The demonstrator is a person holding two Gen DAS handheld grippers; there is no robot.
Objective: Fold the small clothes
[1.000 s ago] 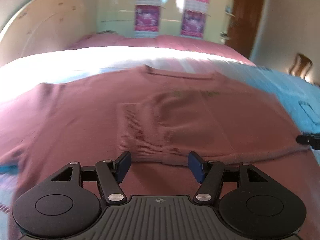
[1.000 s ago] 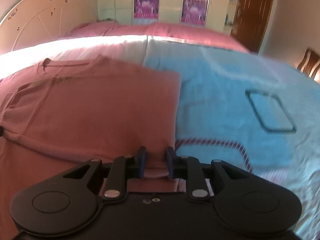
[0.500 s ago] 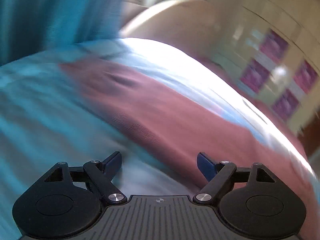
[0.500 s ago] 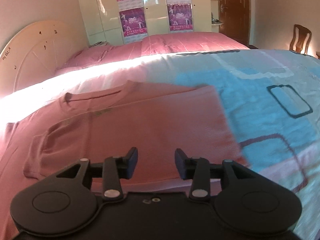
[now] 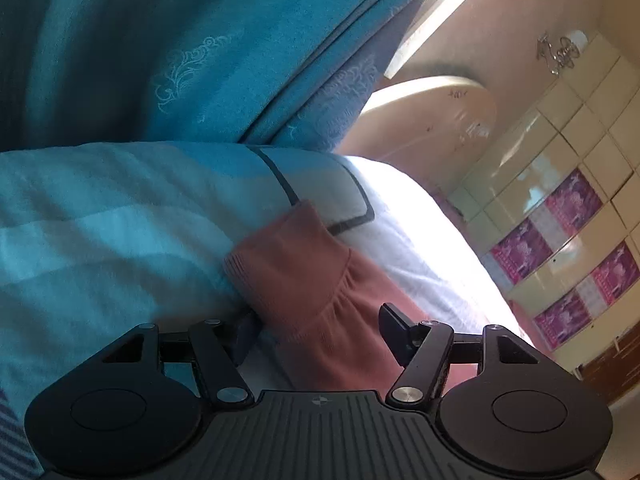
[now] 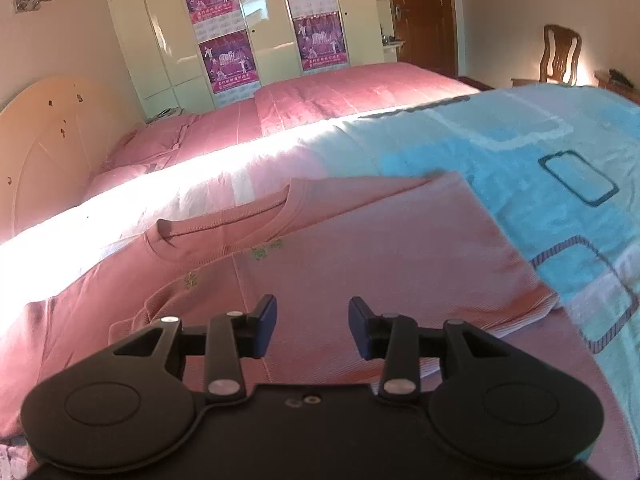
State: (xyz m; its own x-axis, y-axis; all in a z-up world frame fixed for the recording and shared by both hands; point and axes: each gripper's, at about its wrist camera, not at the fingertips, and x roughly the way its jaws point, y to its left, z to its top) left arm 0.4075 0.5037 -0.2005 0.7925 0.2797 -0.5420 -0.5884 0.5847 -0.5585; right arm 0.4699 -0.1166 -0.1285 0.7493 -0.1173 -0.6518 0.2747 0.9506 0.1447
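My left gripper (image 5: 318, 330) is closing around the sweater (image 6: 360, 248) cuff (image 5: 288, 256) (pads not yet pressing); my right gripper (image 6: 312, 326) hovers released.

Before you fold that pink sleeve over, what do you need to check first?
1. Sleeve cuff lies between the fingers of the left gripper: ok, they are closing around it.
2. Pads pressing firmly on the cloth: cannot tell; gaps show beside the sleeve.
3. Only the sleeve is being caught, not the blue bedspread under it: cannot tell.
4. Right gripper empty and out of the way: ok, fingers open above the sweater, holding nothing.
5. Sweater body lies flat with its neckline showing: ok.
6. Nothing lying on the sweater where the sleeve would land: ok.
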